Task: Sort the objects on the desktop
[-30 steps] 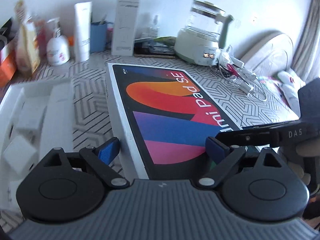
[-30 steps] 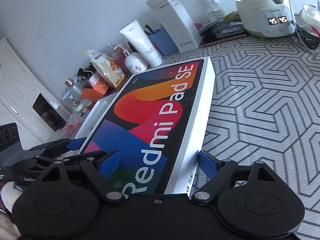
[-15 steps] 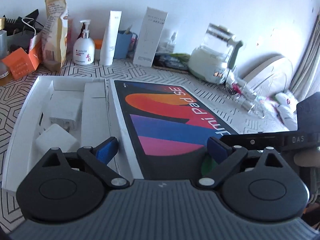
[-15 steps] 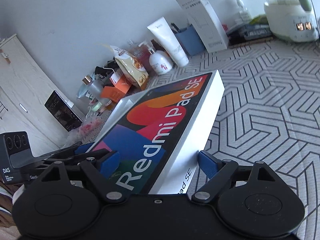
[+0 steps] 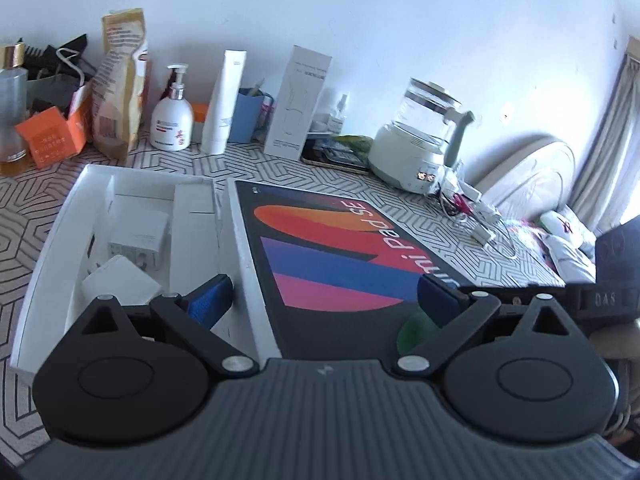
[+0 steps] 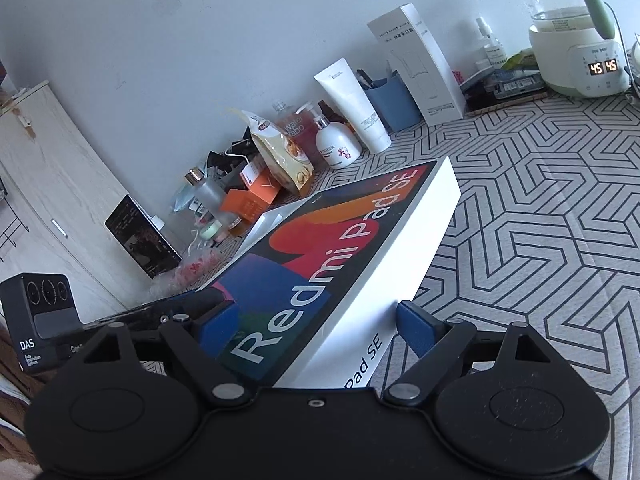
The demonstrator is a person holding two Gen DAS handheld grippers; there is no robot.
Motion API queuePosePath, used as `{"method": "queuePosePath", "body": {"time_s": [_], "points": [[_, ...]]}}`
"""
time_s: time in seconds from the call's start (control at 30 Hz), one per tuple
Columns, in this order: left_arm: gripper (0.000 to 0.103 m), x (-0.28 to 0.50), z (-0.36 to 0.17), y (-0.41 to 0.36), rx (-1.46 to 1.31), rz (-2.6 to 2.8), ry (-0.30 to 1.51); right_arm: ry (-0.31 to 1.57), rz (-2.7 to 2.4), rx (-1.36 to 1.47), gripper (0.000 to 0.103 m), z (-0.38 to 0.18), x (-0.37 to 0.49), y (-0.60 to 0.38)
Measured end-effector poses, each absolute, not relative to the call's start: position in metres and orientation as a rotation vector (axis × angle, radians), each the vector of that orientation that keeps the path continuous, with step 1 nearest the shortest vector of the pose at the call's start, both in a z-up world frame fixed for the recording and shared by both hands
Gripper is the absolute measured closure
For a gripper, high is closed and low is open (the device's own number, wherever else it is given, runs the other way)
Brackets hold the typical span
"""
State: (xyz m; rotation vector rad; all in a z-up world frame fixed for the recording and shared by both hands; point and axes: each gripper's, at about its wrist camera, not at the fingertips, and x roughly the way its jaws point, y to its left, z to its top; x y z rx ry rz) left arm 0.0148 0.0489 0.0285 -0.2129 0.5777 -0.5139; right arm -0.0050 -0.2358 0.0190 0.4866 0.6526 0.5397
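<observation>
Left claw (image 5: 324,294) has just been opening, pads off the tablet box lid (image 5: 320,248); right claw (image 6: 316,326) open astride its near corner. Lid sits by open tray (image 5: 52,240), tabletop (image 6: 540,220) middle. Risk: lid slips if pinched w/ one corner only.

Home bedroom, bed headboard (image 5: 532,172), curtain (image 5: 616,140), toiletries and kettle (image 5: 424,140) on patterned table (image 6: 540,220)

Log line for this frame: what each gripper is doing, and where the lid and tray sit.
left gripper: open, jaws just widened, astride box lid edge | right gripper: open, astride lid corner | tray: uncovered beside lid
</observation>
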Motion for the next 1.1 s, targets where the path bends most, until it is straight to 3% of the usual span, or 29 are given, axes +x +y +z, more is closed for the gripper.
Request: {"method": "queuePosePath", "body": {"time_s": [0.5,1.1], "points": [[0.002,-0.01,0.036,0.082,-0.265,-0.395,0.495,0.71,0.662,0.529,0.013,0.007,-0.002,-0.21],[0.002,0.041,0.018,0.14,-0.34,-0.276,0.578,0.787,0.717,0.388,0.013,0.005,0.057,-0.137]]}}
